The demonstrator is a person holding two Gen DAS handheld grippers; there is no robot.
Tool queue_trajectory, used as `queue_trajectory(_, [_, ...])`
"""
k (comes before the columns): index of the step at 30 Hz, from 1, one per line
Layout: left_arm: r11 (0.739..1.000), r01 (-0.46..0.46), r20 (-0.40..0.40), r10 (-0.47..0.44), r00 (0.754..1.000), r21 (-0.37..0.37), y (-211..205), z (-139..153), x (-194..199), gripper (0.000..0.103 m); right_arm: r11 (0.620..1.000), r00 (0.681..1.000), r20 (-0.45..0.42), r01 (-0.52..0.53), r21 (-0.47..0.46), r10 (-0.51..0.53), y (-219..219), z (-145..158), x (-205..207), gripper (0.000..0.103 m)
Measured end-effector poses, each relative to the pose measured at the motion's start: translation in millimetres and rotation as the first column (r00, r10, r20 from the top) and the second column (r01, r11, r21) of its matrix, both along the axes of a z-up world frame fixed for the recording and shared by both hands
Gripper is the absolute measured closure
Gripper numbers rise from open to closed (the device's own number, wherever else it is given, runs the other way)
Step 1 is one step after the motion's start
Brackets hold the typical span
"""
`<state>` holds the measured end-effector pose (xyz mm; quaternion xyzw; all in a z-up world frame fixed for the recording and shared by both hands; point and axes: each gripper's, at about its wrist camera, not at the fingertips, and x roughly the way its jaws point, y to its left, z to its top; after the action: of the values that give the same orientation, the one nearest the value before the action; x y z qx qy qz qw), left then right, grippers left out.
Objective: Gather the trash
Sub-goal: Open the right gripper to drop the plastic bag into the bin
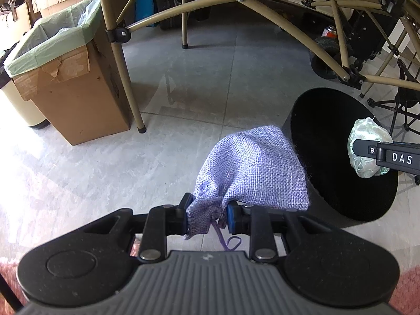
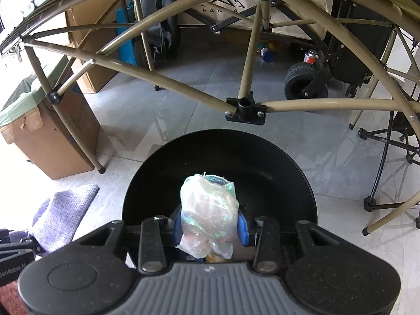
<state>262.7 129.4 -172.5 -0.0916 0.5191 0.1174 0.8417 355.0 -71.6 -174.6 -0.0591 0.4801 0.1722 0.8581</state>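
Nearest the lens, the left gripper is clamped on the gathered neck of a purple cloth pouch, whose drawstring loop dangles below the fingers. The pouch hangs just beside the black bin, its far corner overlapping the rim on the left side. The right gripper squeezes a crumpled clear plastic bag and holds it directly above the bin's dark opening; the left wrist view shows the same bag over the bin's far edge.

The step in hand looks like dropping both pieces into the bin. The plastic bag is already well placed, so parting the right fingers should let it fall straight in; being light and clingy, it may stick to a pad, and a slight downward tilt would help. The pouch probably needs carrying further over the opening before release, or it could catch the rim and slide onto the tiled floor.
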Motion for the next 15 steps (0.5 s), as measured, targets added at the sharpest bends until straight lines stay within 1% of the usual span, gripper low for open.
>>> queue_trajectory(2, [1.000, 0.001, 0.001, -0.001, 1.000, 0.007, -1.1, -1.3, 0.8, 0.077, 1.000, 1.000, 0.002, 0.009, -0.003, -0.009, 0.6, -0.2, 2.4, 0.065])
queue_trajectory(10, [1.000, -0.002, -0.011, 0.002, 1.000, -0.005, 1.0, -3.8, -0.1, 0.077, 1.000, 0.999, -0.022, 0.024, -0.002, -0.024, -1.9, -5.7, 7.3, 0.063])
queue_trajectory(13, [1.000, -0.003, -0.011, 0.002, 1.000, -0.007, 1.3, -3.9, 0.0, 0.077, 0.999, 0.999, -0.031, 0.038, 0.007, -0.038, -3.2, -4.8, 8.7, 0.051])
queue_trajectory(14, [1.000, -0.003, -0.010, 0.003, 1.000, -0.008, 1.5, -3.9, -0.1, 0.077, 0.999, 0.998, -0.039, 0.047, 0.015, -0.046, -3.7, -4.7, 10.1, 0.036])
queue_trajectory(15, [1.000, -0.005, -0.009, 0.005, 1.000, -0.010, 1.8, -4.0, -0.4, 0.077, 0.998, 0.997, -0.047, 0.057, 0.019, -0.056, -4.5, -5.1, 11.4, 0.017])
